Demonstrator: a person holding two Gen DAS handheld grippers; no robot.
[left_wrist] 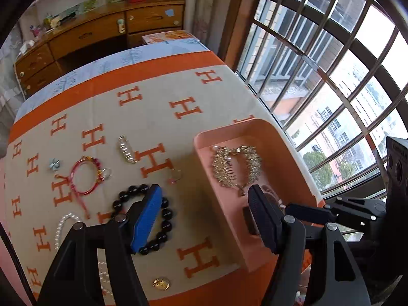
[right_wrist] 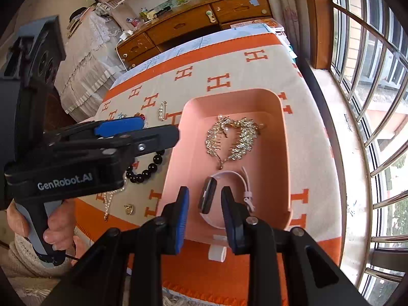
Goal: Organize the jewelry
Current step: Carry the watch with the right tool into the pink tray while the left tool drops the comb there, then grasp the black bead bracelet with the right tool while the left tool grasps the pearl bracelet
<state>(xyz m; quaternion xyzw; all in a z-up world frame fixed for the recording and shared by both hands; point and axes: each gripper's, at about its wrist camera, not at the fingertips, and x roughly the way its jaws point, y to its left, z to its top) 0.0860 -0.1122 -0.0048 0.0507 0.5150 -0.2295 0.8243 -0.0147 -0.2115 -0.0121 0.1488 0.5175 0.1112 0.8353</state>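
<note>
A bedroom by a big barred window point(left_wrist: 331, 81), a wooden dresser point(right_wrist: 193, 23) at the far wall, and in the middle the bed under a cream blanket point(left_wrist: 158, 117) patterned with orange H letters and bordered in orange.

On the window side of the blanket sits the pink tray point(right_wrist: 285, 132). Inside it lies a sparkling gold necklace point(right_wrist: 233, 137), curled into a heart shape near the middle, and nearer the front edge a watch point(right_wrist: 207, 196) with a white strap, its dark face turned on edge.

The right tongs point(right_wrist: 204, 211) hang over the tray's front, spread apart and empty, the watch face showing in the gap between the fingers without either one touching it.

The left tongs point(left_wrist: 204, 214) are wide open too, holding nothing, one blue-padded finger over the black bead bracelet point(left_wrist: 153, 229) on the blanket, the other over the tray's near corner.

Beside the tray on the blanket lie the rest: a red cord bracelet point(left_wrist: 84, 176), a white pearl strand point(left_wrist: 61, 227) at the left, a silver hair clip point(left_wrist: 126, 150), a small blue ornament point(left_wrist: 54, 164), a little ring point(left_wrist: 175, 176) close to the tray, and a gold round piece point(left_wrist: 161, 283) near the front border.
</note>
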